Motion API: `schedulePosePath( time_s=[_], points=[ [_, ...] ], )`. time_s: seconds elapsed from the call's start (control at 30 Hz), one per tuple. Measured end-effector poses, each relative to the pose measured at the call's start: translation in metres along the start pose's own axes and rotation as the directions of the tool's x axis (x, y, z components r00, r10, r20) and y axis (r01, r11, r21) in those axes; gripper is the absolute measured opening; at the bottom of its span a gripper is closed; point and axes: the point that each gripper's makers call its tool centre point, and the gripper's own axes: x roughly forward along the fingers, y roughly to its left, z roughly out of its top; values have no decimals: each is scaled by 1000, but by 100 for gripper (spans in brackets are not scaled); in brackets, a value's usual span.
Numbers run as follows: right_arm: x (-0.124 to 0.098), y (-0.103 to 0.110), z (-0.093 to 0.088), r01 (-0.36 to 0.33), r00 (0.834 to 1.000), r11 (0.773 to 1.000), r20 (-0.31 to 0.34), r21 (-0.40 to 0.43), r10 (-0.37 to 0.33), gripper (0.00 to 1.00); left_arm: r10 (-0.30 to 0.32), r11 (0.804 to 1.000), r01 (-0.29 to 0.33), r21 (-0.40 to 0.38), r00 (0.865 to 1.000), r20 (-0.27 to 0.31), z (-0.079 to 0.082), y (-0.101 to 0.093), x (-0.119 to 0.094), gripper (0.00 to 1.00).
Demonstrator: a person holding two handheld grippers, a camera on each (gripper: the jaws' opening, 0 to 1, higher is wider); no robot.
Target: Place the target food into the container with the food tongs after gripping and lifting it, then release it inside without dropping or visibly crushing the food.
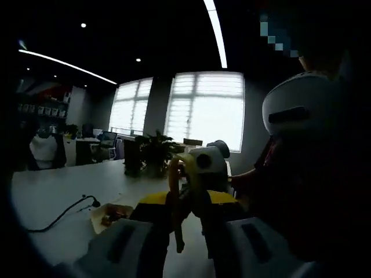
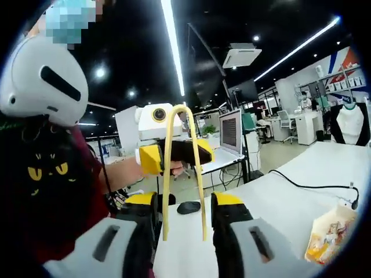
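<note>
Yellow food tongs (image 2: 183, 116) stand upright between my right gripper's (image 2: 185, 200) yellow-tipped jaws. Both tong arms run down inside those jaws, which look closed against them. My left gripper (image 2: 168, 152) faces me just behind the tongs, held by a hand. In the left gripper view the tongs (image 1: 175, 174) rise in front of the right gripper (image 1: 210, 163), and a dark lower arm hangs in the gap of my left gripper (image 1: 188, 200). Contact there is unclear. A pale container with orange food (image 1: 109, 218) lies on the white table (image 1: 52, 191), also seen as the container (image 2: 330, 234) at lower right.
A person in a white headset (image 2: 40, 78) stands close beside the table. A black cable (image 2: 313, 186) crosses the table near the container. A dark mouse (image 2: 188, 207), a monitor (image 2: 230, 132) and a potted plant (image 1: 153, 153) stand farther off.
</note>
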Motion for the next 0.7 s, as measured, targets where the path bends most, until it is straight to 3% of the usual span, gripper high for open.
schedulePosePath(
  time_s=[0.07, 0.13, 0.23, 0.4, 0.53, 0.6, 0.7],
  points=[
    [0, -2, -4, 13, 1000, 999, -28, -44, -14, 25, -5, 1000, 5, 8, 1000, -22, -4, -1, 2, 23],
    [-1, -5, -7, 33, 998, 996, -51, -81, -37, 25, -4, 1000, 5, 11, 999, -34, -7, 0, 3, 23],
    [-1, -7, -13, 55, 996, 996, -73, -66, -59, 24, -2, 1000, 2, 2, 999, -54, -12, 3, 5, 23],
    [-2, -29, -30, 191, 974, 977, -103, -97, -201, 22, 93, 995, -88, 53, 990, -107, -25, 21, 9, 23],
    [-7, -44, -40, 305, 946, 949, -92, -77, -312, 21, 143, 990, -143, -1, 989, 27, 3, 32, 3, 23],
    [-9, -41, -36, 309, 949, 949, -51, -59, -312, 21, 146, 989, -145, -20, 989, 31, 6, 35, -3, 17],
    [-9, -39, -34, 302, 951, 952, -47, -54, -305, 21, 138, 989, -136, -48, 990, 28, 3, 35, -4, 20]
  ],
)
